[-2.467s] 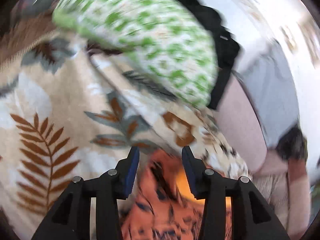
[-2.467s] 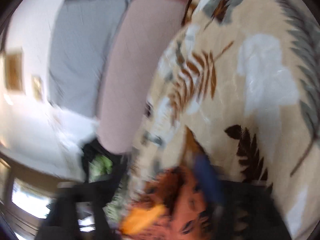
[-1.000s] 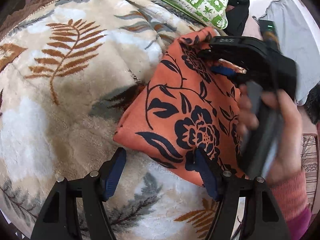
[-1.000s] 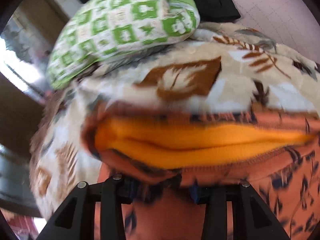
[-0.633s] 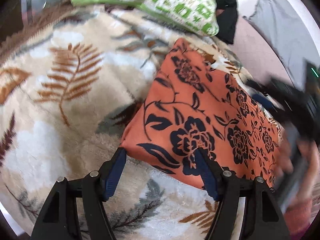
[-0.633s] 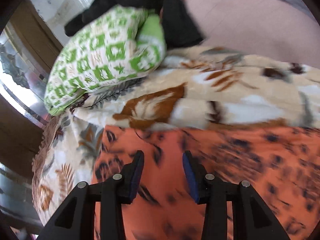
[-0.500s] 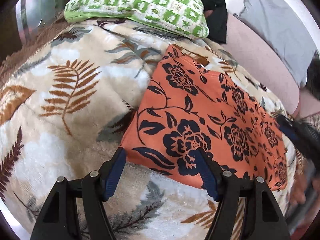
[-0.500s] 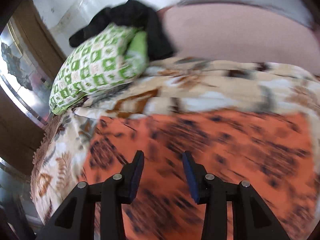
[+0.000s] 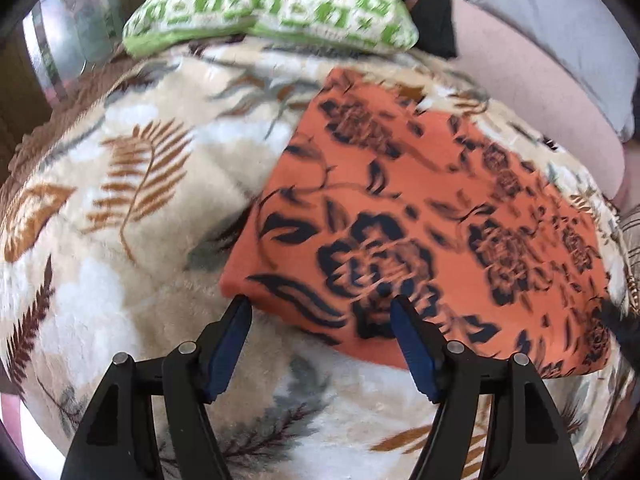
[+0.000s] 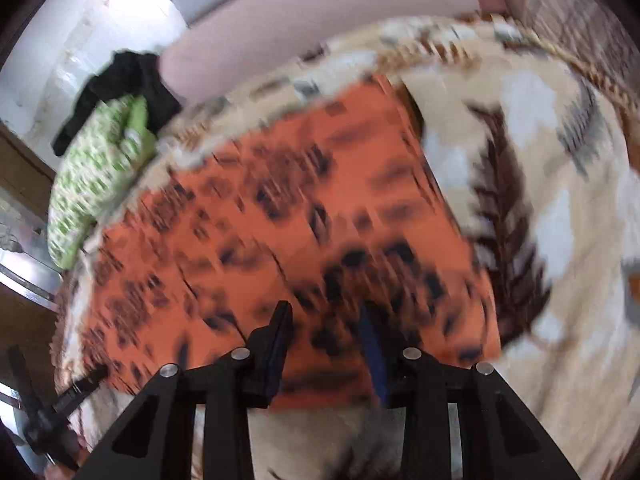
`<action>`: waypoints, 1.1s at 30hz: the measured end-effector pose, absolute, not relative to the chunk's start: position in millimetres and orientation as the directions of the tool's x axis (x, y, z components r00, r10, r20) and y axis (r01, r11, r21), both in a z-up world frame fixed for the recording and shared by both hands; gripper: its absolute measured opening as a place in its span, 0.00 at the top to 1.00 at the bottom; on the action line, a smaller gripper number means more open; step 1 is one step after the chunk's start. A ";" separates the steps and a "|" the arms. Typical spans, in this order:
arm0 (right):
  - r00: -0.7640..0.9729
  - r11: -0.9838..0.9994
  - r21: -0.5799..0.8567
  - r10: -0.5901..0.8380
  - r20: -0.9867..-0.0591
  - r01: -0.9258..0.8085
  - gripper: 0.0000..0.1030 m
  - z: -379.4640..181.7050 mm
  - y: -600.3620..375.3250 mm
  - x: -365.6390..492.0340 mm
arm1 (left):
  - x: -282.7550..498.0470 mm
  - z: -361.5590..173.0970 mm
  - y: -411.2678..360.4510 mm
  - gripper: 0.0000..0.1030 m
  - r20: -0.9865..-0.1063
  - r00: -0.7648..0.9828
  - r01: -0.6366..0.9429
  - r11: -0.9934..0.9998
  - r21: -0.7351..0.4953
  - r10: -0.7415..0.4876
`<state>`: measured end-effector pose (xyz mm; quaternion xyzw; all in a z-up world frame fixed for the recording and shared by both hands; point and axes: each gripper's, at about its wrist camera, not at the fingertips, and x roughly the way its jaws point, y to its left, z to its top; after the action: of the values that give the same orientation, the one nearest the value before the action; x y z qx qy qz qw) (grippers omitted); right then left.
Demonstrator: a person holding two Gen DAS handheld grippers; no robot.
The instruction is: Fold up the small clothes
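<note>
An orange cloth with dark flowers (image 9: 420, 216) lies folded flat on a leaf-patterned blanket (image 9: 120, 240). My left gripper (image 9: 320, 306) hovers open just over the cloth's near left corner, with nothing between its blue pads. In the right wrist view the same cloth (image 10: 280, 220) is blurred by motion. My right gripper (image 10: 326, 320) hangs over its near edge. Its jaws are closing, a gap still shows between them, and they hold nothing. The left gripper (image 10: 52, 412) shows dark at the lower left edge of that view.
A green-and-white patterned pillow (image 9: 272, 4) lies at the far end of the blanket, with a black garment (image 9: 432, 16) beside it. A pink sheet (image 9: 520, 80) and a grey cloth (image 9: 560, 20) lie beyond the blanket's far right edge.
The right gripper let go of the cloth's folded edge and swept across it to the other side. The cloth now lies flat. The left gripper drew back slightly and rolled.
</note>
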<state>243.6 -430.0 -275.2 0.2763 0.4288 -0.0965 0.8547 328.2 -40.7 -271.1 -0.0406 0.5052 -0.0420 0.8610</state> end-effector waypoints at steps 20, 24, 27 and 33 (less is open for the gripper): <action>0.667 0.790 0.445 0.062 -0.743 0.421 0.65 -260.4 -457.9 271.7 | 340.3 -306.9 -57.2 0.00 -0.908 0.403 0.026 0.993 -0.111 -0.112; 0.678 0.823 0.425 0.068 -0.732 0.377 0.65 -260.2 -410.7 227.6 | 335.0 -303.5 -50.4 0.00 -0.914 0.372 0.085 0.986 -0.141 -0.163; 0.570 0.828 0.371 0.077 -0.818 0.420 0.64 -298.0 -397.1 219.3 | 320.0 -286.8 -18.4 0.00 -0.894 0.406 -0.025 0.976 -0.217 -0.189; 0.687 0.806 0.491 0.151 -0.711 0.331 0.63 -272.5 -380.7 188.4 | 286.2 -262.4 32.9 0.00 -0.856 0.495 -0.163 0.951 -0.263 -0.152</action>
<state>188.4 -380.7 -272.5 0.3071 0.3922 -0.0518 0.8656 286.2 32.9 -262.4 -0.1569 0.5027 0.0034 0.8501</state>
